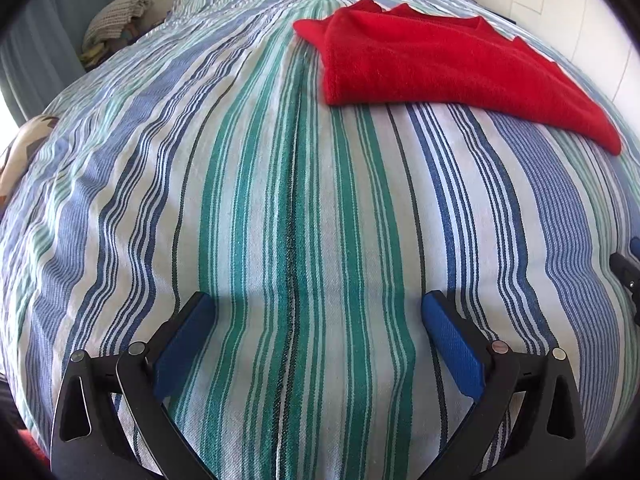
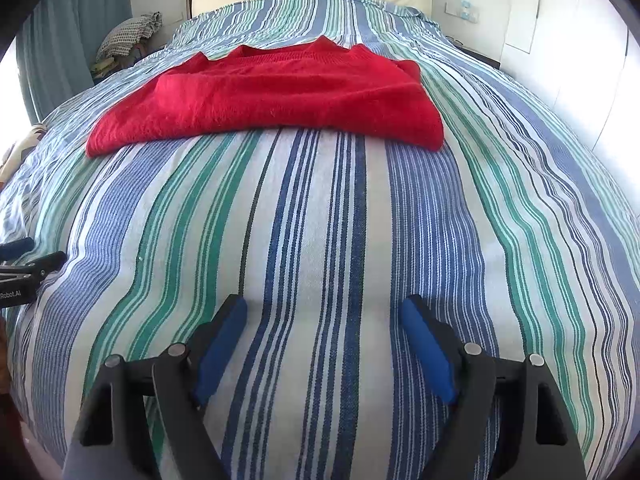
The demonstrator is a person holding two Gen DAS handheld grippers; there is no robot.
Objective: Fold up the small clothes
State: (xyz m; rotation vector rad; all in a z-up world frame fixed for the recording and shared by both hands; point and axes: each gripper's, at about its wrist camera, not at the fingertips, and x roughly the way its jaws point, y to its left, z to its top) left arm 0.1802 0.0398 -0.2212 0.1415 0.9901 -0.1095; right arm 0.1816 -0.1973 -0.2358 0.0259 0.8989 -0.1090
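Red sweater (image 2: 272, 96), one, folded, lying mid-bed on the striped bedspread (image 2: 320, 240).
We see two grippers, left gripper (image 1: 320, 312) and right gripper (image 2: 322, 316), jaws released, well short of it, nothing between.

We see only a sliver of the right gripper (image 1: 628, 268) at the edge of the left wrist view, and the left gripper (image 2: 24, 264) is likewise cut off in the right wrist view, so neither shows whole there. The patterned bundle (image 2: 130, 34) beside the bed is too small for us to identify.
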